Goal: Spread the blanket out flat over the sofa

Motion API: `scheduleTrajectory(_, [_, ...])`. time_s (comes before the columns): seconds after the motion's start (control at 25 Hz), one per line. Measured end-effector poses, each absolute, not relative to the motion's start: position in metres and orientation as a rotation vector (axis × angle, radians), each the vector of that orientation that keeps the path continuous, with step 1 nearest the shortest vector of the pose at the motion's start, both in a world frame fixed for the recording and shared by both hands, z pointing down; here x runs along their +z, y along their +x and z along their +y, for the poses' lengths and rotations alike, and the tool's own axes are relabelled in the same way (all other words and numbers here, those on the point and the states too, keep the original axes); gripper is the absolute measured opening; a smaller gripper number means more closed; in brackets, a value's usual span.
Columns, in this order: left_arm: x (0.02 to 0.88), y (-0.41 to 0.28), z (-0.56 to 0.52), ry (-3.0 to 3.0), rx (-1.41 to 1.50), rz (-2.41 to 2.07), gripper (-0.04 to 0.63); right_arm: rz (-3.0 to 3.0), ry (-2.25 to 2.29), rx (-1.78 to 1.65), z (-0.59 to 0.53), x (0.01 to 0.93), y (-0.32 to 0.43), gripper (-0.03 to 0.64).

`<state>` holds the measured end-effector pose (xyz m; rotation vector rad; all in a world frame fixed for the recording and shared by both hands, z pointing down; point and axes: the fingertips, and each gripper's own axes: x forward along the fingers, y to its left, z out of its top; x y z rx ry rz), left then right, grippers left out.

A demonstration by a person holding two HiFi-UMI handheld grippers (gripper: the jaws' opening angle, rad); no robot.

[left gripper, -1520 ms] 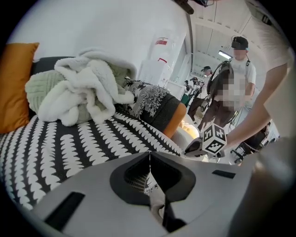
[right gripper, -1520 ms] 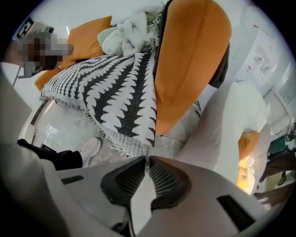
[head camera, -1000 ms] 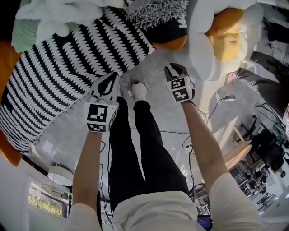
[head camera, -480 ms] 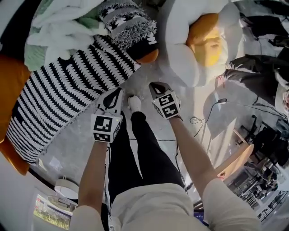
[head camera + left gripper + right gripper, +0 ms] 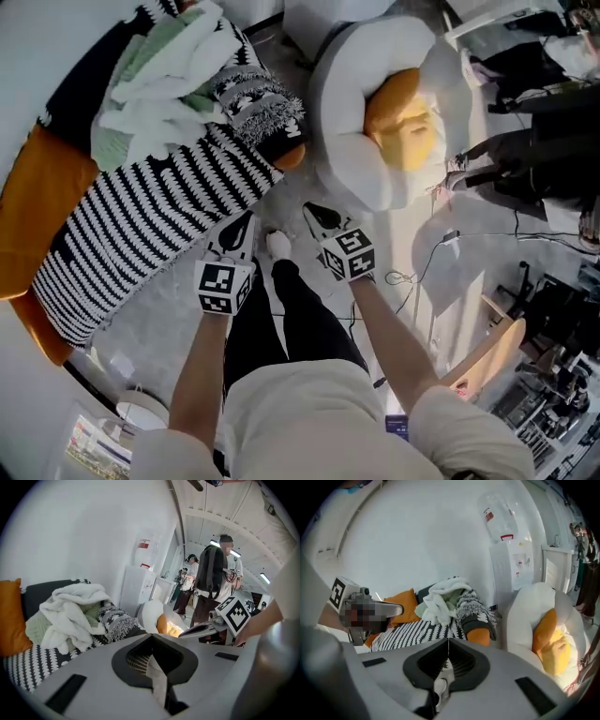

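- Striped blanket [image 5: 141,216]: lies over the orange sofa [image 5: 42,187], ahead and to the left of both jaw pairs, held by neither.
- Left gripper [image 5: 247,218]: jaws closed and empty; blanket edge near their tips.
- Right gripper [image 5: 310,209]: jaws closed and empty; white round chair [image 5: 342,112] ahead.

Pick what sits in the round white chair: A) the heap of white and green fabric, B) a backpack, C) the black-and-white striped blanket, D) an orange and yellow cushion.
D: the orange and yellow cushion rests in the hollow of the round white chair; the striped blanket and the fabric heap lie beside it, outside it.
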<state>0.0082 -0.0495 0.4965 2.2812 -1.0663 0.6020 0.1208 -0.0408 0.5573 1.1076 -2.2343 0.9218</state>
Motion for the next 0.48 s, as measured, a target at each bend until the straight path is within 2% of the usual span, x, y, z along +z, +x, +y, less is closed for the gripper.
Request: scheduleTrajectory(0.48, [0.38,0.013,-0.045,2.305,0.527,-1.213,0.018,-2.483,1.001,0.8,-0.043,0.418,0.106,0.025])
